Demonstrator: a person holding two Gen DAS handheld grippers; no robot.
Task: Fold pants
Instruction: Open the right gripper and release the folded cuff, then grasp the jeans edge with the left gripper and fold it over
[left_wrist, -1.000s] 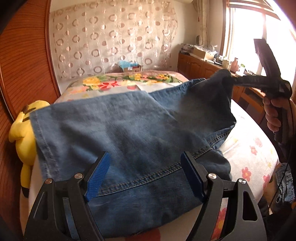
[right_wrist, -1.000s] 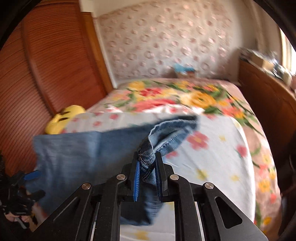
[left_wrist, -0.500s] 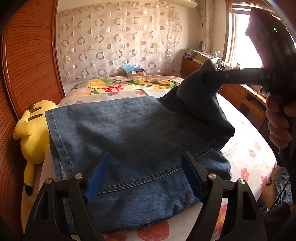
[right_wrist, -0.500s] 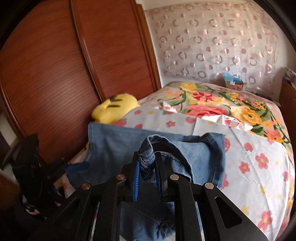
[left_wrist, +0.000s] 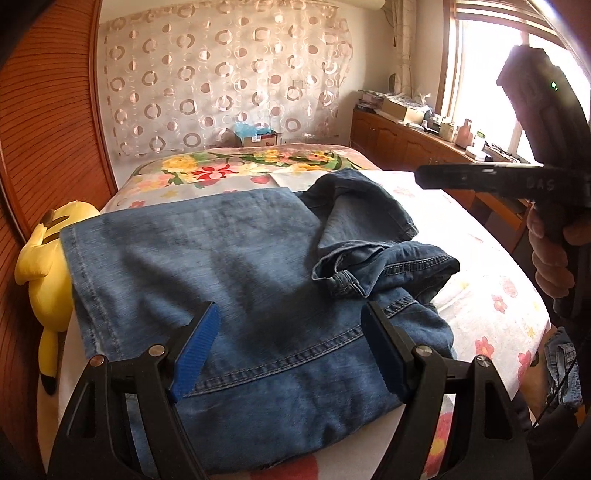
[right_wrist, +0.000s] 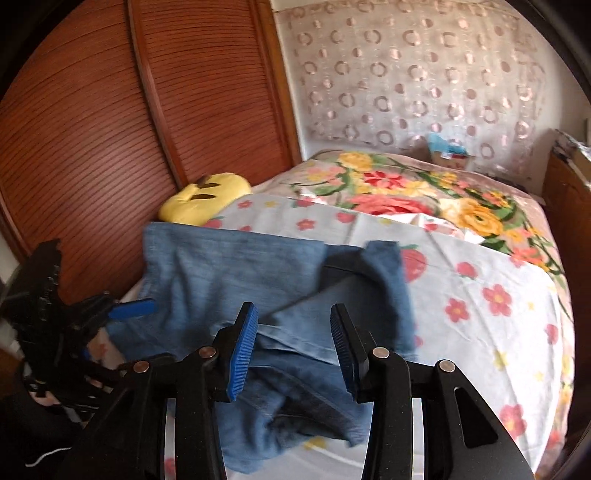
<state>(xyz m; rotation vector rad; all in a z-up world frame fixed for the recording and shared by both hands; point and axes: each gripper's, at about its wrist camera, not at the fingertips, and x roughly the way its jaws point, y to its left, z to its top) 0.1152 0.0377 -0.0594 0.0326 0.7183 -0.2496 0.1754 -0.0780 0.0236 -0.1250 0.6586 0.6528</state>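
right tool (right_wrist: 293, 347) | jaws just opening, I am letting go of the jeans (left_wrist: 236, 280), nothing pinched now | folded end is dropping onto the pile on the bed (left_wrist: 491, 295) | left tool (left_wrist: 291, 350) is hovering released | fold is landing rumpled, wanting smoothing

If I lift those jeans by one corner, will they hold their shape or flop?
Probably flop: the jeans already lie rumpled where the waistband bunches. The denim looks thick, so likely heavyish. Unlikely to slide, since it drapes over the bedsheet.
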